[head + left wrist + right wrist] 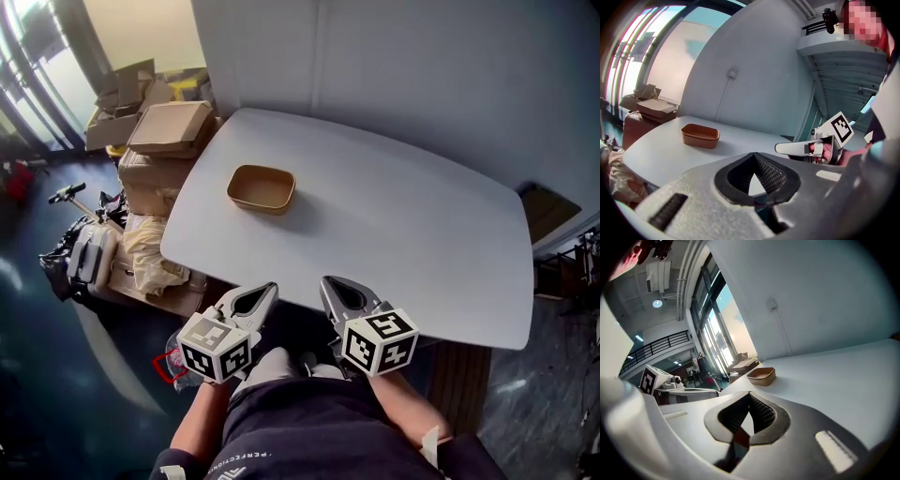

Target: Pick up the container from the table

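Observation:
A shallow brown container [262,187] with rounded corners sits empty on the pale grey table [403,234], towards its far left part. It also shows in the left gripper view as the container [700,135] and in the right gripper view as the container [761,376]. My left gripper [266,292] and right gripper [328,285] hang side by side just short of the table's near edge, well away from the container. Both are shut with nothing between their jaws. From the left gripper view, the right gripper [780,148] shows at the right.
Cardboard boxes [159,131] are stacked on the floor off the table's left end, with bags and a scooter [80,248] below them. A grey wall [422,75] runs behind the table. The person's legs [309,422] are at the bottom of the head view.

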Action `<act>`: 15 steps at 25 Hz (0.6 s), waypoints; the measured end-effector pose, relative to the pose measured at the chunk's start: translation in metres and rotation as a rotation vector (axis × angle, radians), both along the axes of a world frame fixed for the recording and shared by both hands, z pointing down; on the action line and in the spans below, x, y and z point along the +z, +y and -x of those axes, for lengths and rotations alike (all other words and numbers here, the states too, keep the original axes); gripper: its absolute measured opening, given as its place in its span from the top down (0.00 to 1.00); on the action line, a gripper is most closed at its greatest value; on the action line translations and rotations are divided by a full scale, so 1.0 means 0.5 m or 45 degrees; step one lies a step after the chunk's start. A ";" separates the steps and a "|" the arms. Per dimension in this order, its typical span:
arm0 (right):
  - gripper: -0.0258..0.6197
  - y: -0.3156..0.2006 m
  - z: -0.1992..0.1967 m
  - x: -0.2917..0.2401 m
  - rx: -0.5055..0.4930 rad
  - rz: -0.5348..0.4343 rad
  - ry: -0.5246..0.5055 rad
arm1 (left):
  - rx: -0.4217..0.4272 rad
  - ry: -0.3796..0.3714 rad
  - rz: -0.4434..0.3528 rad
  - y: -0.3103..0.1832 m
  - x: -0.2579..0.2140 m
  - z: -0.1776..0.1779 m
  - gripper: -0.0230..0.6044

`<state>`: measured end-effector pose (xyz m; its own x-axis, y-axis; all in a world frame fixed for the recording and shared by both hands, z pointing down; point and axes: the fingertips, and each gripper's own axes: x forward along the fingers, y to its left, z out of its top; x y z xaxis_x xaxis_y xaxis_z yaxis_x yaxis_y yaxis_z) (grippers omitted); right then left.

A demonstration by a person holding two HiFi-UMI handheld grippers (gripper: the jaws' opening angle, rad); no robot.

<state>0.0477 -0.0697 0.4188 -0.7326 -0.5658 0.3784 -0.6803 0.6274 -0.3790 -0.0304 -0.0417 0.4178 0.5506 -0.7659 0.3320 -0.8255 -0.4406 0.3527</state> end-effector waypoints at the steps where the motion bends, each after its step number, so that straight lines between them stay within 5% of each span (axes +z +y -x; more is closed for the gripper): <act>1: 0.96 -0.003 0.002 0.004 -0.003 0.006 0.001 | -0.011 -0.010 0.010 -0.002 0.007 0.007 0.97; 7: 0.96 -0.024 0.001 0.009 0.006 0.029 -0.027 | -0.054 -0.035 0.045 -0.033 0.022 0.039 0.97; 15: 0.96 -0.076 0.034 0.022 0.035 0.060 -0.024 | 0.041 -0.038 0.037 -0.098 0.025 0.055 0.97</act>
<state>0.0308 -0.1074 0.4298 -0.7243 -0.5675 0.3916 -0.6895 0.5898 -0.4204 -0.0579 -0.0907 0.4303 0.5644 -0.7377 0.3705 -0.8214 -0.4570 0.3413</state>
